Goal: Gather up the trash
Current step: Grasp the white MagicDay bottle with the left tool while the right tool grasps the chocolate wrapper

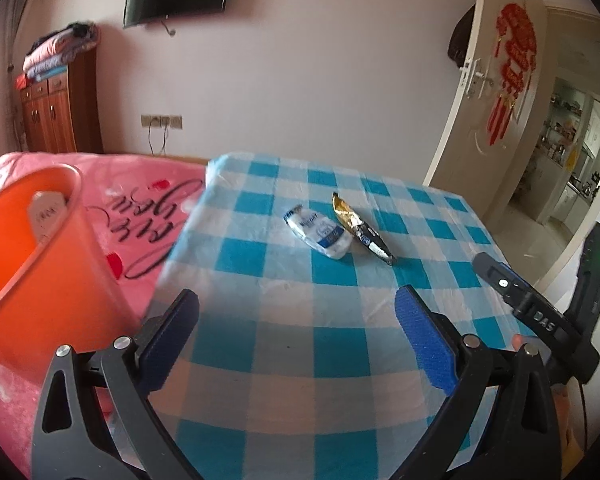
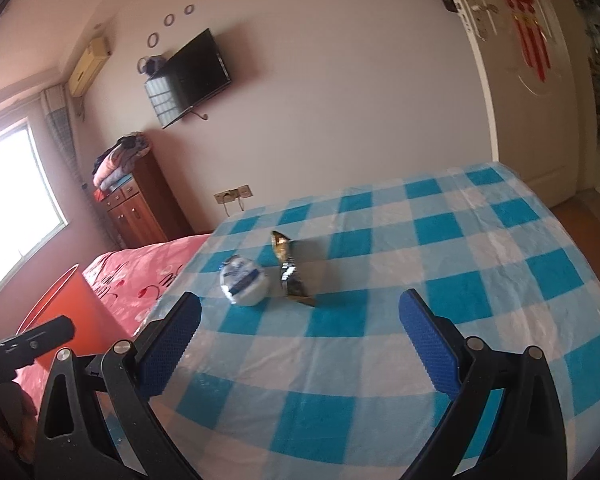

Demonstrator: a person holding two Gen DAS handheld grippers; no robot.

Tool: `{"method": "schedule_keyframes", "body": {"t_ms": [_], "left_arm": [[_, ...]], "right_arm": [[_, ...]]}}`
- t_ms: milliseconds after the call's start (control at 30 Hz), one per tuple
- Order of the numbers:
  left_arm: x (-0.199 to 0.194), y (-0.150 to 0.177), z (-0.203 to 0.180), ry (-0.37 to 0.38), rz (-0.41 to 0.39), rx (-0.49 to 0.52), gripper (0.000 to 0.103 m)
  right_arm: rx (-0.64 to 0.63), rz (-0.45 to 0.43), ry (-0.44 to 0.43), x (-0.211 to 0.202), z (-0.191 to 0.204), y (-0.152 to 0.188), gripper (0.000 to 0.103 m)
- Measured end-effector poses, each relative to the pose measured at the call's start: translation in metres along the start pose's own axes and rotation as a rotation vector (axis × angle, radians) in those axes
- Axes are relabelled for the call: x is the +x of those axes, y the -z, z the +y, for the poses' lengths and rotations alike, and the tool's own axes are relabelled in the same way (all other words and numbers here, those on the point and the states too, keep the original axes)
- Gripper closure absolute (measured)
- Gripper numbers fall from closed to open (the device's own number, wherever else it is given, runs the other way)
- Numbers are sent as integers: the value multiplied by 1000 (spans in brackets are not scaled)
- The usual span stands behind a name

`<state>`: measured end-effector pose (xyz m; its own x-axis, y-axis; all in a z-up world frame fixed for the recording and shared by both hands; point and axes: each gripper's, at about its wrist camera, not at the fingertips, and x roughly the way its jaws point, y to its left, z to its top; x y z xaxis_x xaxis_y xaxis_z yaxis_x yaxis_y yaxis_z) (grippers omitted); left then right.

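Both grippers, left gripper (image 1: 296,328) and right gripper (image 2: 300,332), hover spread and empty before two wrappers (image 1: 342,232) beside the orange bin (image 1: 40,264), seemingly ready for pickup.

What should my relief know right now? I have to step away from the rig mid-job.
Left hand-held gripper: open, empty.
Right hand-held gripper: open, empty.
White wrapper and gold-black wrapper lie side by side on the checked tablecloth, ahead of both.
Orange bin stands left of the table, one white item already inside.
Left: bin both wrappers.
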<state>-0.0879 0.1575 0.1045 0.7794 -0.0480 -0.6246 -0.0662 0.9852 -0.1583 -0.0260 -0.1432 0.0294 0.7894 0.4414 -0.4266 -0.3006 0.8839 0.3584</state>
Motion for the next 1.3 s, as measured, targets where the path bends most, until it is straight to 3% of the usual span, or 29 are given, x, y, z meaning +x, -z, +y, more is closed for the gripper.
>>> {"method": "schedule_keyframes", "body": {"t_ms": [267, 433, 600, 800, 1000, 1133, 1300], "left_arm": [[72, -18, -19, 26, 104, -85, 4], [117, -35, -18, 7, 149, -188, 4], [158, -56, -15, -86, 164, -256, 5], [196, -66, -19, -130, 213, -280, 6], [223, -66, -22, -188, 244, -283, 24], [227, -69, -23, -226, 212, -282, 41], [232, -70, -38, -191, 207, -223, 44]], "right_arm": [[37, 25, 41, 4, -30, -4, 5], [108, 76, 4, 10, -47, -3, 5], [149, 100, -34, 12, -58, -4, 5], [169, 98, -61, 9, -68, -9, 5], [187, 117, -81, 11, -77, -10, 5], [200, 125, -89, 11, -83, -10, 5], [222, 126, -90, 10, -92, -11, 5]]}}
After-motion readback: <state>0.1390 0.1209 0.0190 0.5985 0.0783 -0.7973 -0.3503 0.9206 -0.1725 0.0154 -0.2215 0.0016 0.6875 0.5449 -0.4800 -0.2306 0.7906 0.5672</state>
